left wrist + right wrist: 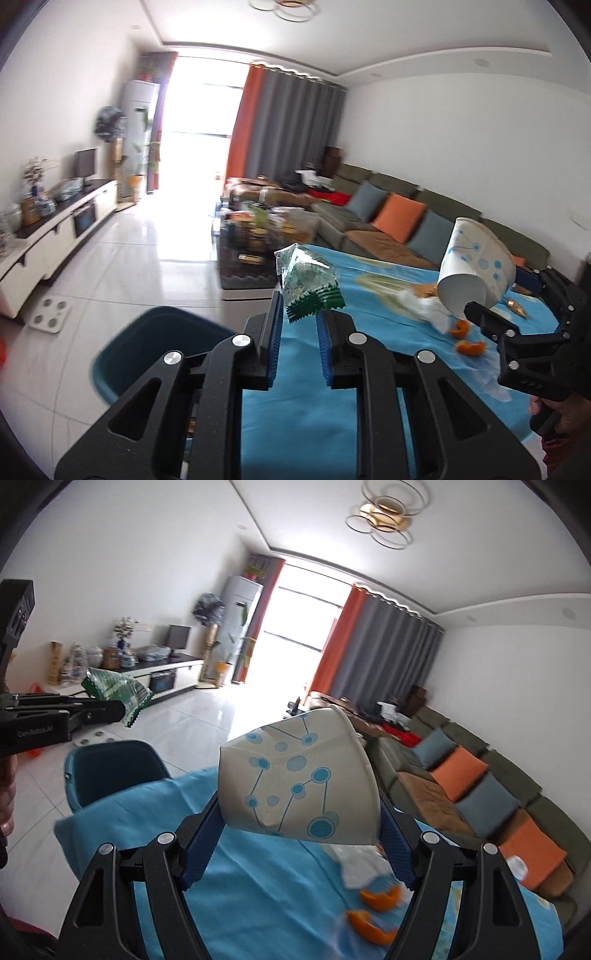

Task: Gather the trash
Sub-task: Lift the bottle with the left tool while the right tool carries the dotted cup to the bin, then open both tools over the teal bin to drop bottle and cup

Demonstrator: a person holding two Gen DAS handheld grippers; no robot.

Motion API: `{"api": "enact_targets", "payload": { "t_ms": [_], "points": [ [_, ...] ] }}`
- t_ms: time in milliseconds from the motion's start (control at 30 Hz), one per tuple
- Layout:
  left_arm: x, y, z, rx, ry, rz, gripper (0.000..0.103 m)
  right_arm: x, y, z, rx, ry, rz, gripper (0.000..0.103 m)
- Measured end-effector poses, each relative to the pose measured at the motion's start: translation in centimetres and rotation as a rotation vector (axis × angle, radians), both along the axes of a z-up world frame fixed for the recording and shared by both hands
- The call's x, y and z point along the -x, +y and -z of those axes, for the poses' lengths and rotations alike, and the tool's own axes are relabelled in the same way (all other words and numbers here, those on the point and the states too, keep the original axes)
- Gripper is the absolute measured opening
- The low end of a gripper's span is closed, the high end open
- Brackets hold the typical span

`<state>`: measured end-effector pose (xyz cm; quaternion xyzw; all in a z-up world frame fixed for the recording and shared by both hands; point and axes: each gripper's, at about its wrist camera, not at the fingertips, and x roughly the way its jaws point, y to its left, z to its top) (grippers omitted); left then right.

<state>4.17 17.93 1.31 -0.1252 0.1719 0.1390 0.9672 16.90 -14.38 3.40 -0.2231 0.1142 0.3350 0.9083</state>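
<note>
The left gripper (299,317), its side lettered "GenRobot.AI", pinches a green snack wrapper (308,282) above the blue tablecloth (295,406), near the teal bin (147,339) at left. The right gripper (299,812) clamps a crushed white paper cup (295,775) with blue dots. Orange peels (376,912) and a tissue (354,867) lie on the cloth.

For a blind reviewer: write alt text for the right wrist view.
The right gripper clamps a dented paper cup above a blue tablecloth with orange peels. At left, the left gripper holds a green wrapper near a teal bin.
</note>
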Motion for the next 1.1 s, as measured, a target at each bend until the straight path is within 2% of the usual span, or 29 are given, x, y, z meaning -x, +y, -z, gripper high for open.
{"api": "enact_targets", "payload": {
  "t_ms": [333, 600, 867, 1100],
  "points": [
    [5.1, 5.9, 0.8, -0.003, 0.034, -0.146, 0.018, 1.0, 7.7, -0.1, -0.010, 0.110, -0.192, 0.075],
    [8.1, 9.5, 2.8, 0.035, 0.088, -0.206, 0.018, 0.8, 13.5, 1.0, 0.023, 0.201, -0.296, 0.075],
    [6.0, 10.9, 5.4, 0.070, 0.144, -0.218, 0.019, -1.7, 18.1, 3.0, 0.041, 0.385, -0.367, 0.075],
    [3.6, 12.0, 7.6, 0.112, 0.205, -0.212, 0.021, -2.8, 21.2, 5.2, 0.090, 0.499, -0.405, 0.075]
  ]
}}
